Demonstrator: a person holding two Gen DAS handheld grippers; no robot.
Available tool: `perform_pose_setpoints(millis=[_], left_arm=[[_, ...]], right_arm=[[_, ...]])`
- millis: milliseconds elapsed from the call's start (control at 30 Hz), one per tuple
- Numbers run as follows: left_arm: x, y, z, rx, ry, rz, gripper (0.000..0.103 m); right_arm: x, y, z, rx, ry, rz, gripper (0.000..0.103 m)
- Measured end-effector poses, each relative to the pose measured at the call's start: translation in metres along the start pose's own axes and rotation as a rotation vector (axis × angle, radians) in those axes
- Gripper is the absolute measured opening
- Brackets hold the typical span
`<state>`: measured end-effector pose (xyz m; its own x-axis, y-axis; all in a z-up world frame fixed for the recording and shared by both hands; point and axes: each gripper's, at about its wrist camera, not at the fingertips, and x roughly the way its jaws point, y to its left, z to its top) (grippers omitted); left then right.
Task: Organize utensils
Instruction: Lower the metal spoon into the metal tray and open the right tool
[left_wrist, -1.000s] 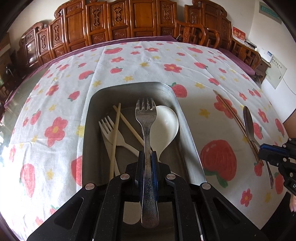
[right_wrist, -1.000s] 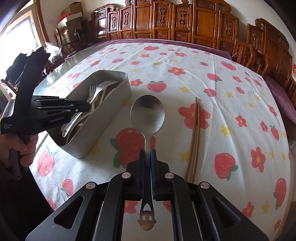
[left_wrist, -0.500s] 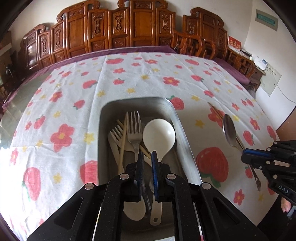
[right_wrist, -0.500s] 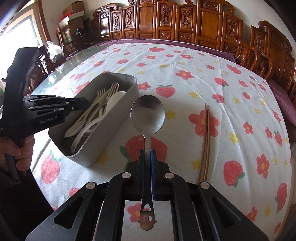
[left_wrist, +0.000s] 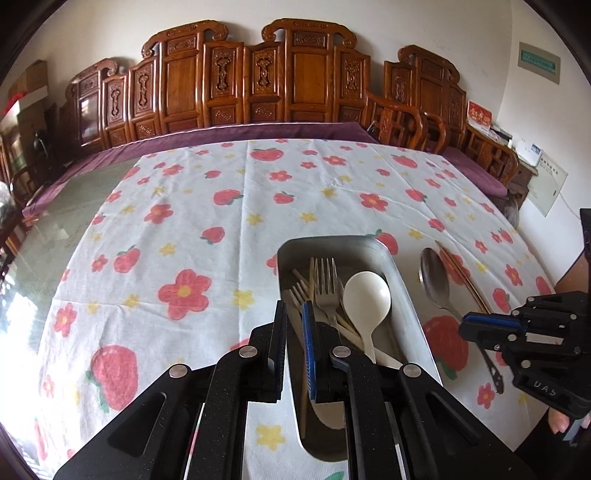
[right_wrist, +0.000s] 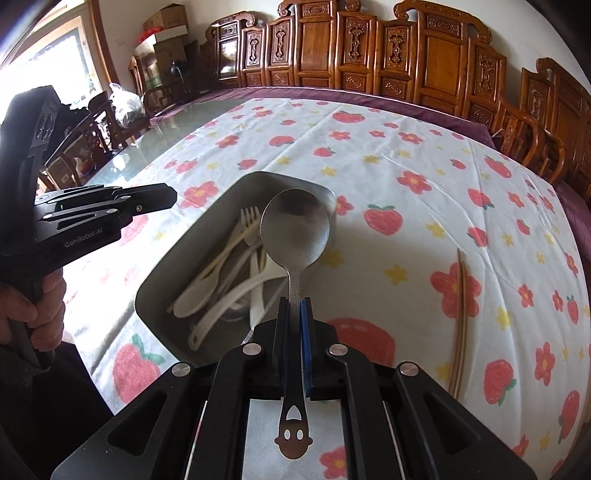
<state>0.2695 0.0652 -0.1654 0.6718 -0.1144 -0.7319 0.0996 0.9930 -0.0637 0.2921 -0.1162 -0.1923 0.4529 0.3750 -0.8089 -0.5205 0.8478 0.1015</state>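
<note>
Left claw (left_wrist: 294, 332), its jaws now narrowly parted and empty, has dropped the metal fork (left_wrist: 325, 282) into the steel tray (left_wrist: 406, 291) and drawn back, while the right claw (right_wrist: 294, 325) clamps the metal spoon (right_wrist: 294, 229) over the tray, probably next in

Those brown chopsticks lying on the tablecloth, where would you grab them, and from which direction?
Probably near the middle of the chopsticks, coming straight down from above. They lie flat and side by side on the tablecloth, so fingers closing across both thin sticks should lift them level as a pair.
</note>
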Motion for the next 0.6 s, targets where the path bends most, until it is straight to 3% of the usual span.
perform_pose_setpoints(millis=[600], left_arm=[[-0.017, 0.033, 0.002, -0.012, -0.036, 0.05, 0.008]], right_arm=[[0.05, 0.04, 0.041, 0.037, 0.027, 0.036, 0.008]])
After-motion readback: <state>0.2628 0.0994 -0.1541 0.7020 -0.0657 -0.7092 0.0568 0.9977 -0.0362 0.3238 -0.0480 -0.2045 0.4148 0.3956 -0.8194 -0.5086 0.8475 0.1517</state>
